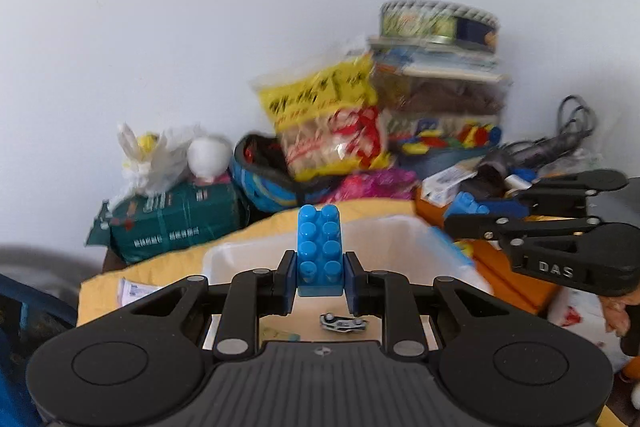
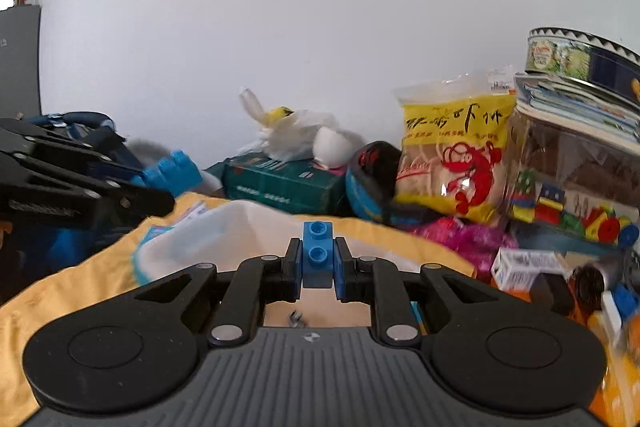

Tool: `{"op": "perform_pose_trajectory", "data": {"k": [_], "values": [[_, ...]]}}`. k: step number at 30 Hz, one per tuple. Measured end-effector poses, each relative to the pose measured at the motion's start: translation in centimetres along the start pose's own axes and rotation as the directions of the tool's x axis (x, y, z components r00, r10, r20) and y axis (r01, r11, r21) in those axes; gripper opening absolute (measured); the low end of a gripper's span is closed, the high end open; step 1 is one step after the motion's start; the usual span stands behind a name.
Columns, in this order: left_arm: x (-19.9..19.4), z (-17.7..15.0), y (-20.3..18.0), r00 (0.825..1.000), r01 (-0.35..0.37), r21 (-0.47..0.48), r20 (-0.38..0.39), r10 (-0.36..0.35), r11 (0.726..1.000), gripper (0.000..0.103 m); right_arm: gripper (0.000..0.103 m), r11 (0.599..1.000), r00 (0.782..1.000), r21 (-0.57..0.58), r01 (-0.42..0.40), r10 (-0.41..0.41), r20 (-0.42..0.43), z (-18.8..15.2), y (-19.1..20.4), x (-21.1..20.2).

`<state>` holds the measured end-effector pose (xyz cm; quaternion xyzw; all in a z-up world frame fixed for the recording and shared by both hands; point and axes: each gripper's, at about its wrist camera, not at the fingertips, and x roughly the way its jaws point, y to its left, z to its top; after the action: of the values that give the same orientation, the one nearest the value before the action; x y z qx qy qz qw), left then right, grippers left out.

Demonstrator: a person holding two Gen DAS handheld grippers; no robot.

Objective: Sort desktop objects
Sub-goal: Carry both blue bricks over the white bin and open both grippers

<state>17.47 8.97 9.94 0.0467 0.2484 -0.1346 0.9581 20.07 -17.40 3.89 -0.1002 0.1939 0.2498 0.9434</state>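
My left gripper (image 1: 319, 281) is shut on a large light-blue studded brick (image 1: 319, 251) that stands upright between its blue pads. It hangs over a white plastic bin (image 1: 384, 247) on a yellow cloth (image 1: 168, 271). My right gripper (image 2: 318, 269) is shut on a small blue brick (image 2: 318, 253) with two round studs, above the same white bin (image 2: 224, 231). In the left wrist view the right gripper (image 1: 460, 217) reaches in from the right with its blue brick (image 1: 468, 205). In the right wrist view the left gripper (image 2: 160, 197) enters from the left, holding the large brick (image 2: 174, 173).
Along the wall stand a green box (image 1: 172, 223), a white bag (image 1: 152, 155), a yellow snack bag (image 1: 328, 119), a clear jar of coloured blocks (image 2: 572, 195) topped by books and a round tin (image 2: 580, 57). A small metal clip (image 1: 342, 323) lies under the left gripper. Cables (image 1: 568, 131) sit far right.
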Motion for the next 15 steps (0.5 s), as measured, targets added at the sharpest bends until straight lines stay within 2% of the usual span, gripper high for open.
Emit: {"op": "perform_pose_trajectory", "data": {"k": [5, 7, 10, 12, 15], "values": [[5.4, -0.9, 0.1, 0.993, -0.035, -0.004, -0.114, 0.034, 0.999, 0.030, 0.018, 0.999, 0.995, 0.035, 0.023, -0.019, -0.099, -1.4, -0.6, 3.9], [6.2, -1.4, 0.1, 0.988, -0.031, -0.031, -0.154, 0.026, 0.999, 0.052, 0.023, 0.999, 0.993, 0.018, 0.027, -0.025, -0.117, -1.9, -0.5, 4.2], [4.9, -2.4, 0.1, 0.991, -0.031, -0.049, -0.133, 0.025, 0.998, 0.063, 0.037, 1.000, 0.995, 0.019, 0.014, -0.012, -0.101, -2.4, -0.5, 3.0], [3.9, -2.8, 0.1, 0.991, -0.060, -0.044, -0.123, 0.055, 0.997, 0.064, 0.039, 1.000, 0.997, 0.026, 0.016, -0.014, -0.082, -2.5, -0.6, 1.9], [1.4, -3.6, -0.1, 0.995, -0.061, -0.051, -0.081, 0.057, 0.997, 0.065, 0.048, 0.999, 0.999, 0.047, 0.012, -0.010, -0.047, -3.0, -0.4, -0.3]]}}
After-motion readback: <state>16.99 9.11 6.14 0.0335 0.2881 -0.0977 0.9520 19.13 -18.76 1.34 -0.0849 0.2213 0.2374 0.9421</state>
